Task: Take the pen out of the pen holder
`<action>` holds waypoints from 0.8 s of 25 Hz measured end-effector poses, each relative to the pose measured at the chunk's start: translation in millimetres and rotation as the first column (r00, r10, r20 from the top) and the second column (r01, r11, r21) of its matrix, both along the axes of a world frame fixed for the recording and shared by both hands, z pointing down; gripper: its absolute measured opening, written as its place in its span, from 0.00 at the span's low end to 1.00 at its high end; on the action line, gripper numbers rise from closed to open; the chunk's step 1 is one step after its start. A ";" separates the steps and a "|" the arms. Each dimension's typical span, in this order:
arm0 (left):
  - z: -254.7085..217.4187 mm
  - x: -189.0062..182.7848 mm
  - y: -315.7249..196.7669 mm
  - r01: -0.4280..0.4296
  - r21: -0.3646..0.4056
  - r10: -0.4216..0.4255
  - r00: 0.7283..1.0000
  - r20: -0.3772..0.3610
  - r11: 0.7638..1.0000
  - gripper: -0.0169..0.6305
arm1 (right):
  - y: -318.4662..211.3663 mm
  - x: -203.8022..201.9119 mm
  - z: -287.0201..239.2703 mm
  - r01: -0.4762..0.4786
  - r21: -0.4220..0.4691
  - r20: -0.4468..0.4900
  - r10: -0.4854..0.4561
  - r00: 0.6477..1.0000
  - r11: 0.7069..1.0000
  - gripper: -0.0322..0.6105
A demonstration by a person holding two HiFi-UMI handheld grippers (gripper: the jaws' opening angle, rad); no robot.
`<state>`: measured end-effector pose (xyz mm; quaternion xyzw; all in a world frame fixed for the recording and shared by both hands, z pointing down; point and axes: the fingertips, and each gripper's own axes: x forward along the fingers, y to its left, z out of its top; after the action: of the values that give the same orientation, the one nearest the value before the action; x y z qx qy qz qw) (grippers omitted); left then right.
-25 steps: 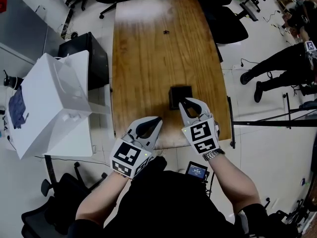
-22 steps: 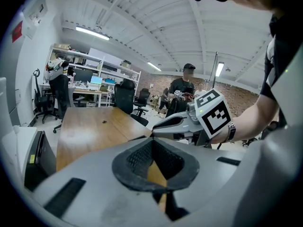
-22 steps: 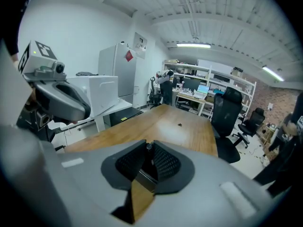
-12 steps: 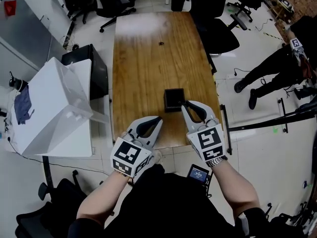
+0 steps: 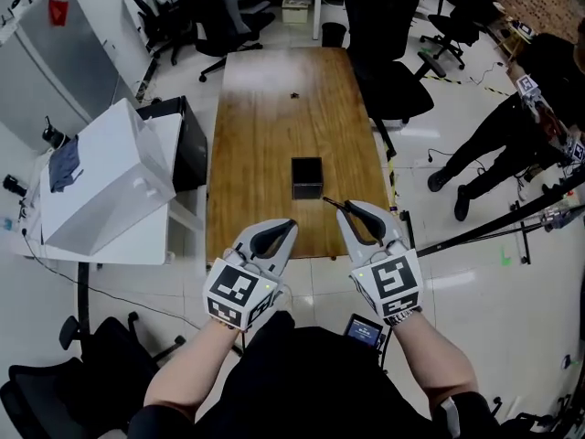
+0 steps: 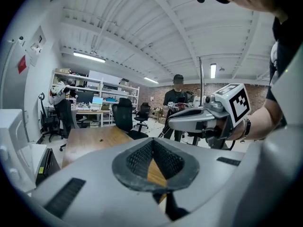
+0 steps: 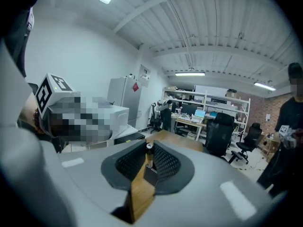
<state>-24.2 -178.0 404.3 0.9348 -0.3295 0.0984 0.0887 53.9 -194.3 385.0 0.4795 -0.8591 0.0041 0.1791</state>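
right gripper (image 5: 345, 208) clamping pen (image 5: 329, 200), pen holder (image 5: 307, 177) apart

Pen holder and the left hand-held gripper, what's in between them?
Just bare wooden table. The head view shows nothing lying between the pen holder and the left hand-held gripper.

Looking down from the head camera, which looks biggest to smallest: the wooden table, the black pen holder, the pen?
1. wooden table
2. pen holder
3. pen, just a thin sliver poking from the right tongs
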 end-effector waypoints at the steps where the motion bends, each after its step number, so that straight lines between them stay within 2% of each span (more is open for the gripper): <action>1: -3.2 1.8 10.2 0.006 0.006 -0.006 1.000 0.000 1.000 0.03 | 11.2 2.0 -4.9 0.006 0.010 0.004 -0.006 1.000 1.000 0.12; 11: -42.0 11.5 99.9 0.058 0.070 -0.058 0.998 -0.003 0.996 0.03 | 106.8 12.8 -45.4 0.061 0.080 0.057 -0.066 0.996 0.995 0.12; 20: -62.3 2.7 141.6 0.063 0.092 -0.062 0.998 -0.007 0.994 0.03 | 149.8 7.1 -70.1 0.070 0.128 0.095 -0.083 0.992 0.989 0.13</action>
<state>-21.5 -36.4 342.0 0.9273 -0.3627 0.0783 0.0492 61.0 -44.6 314.9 0.4555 -0.8834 -0.0322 0.1057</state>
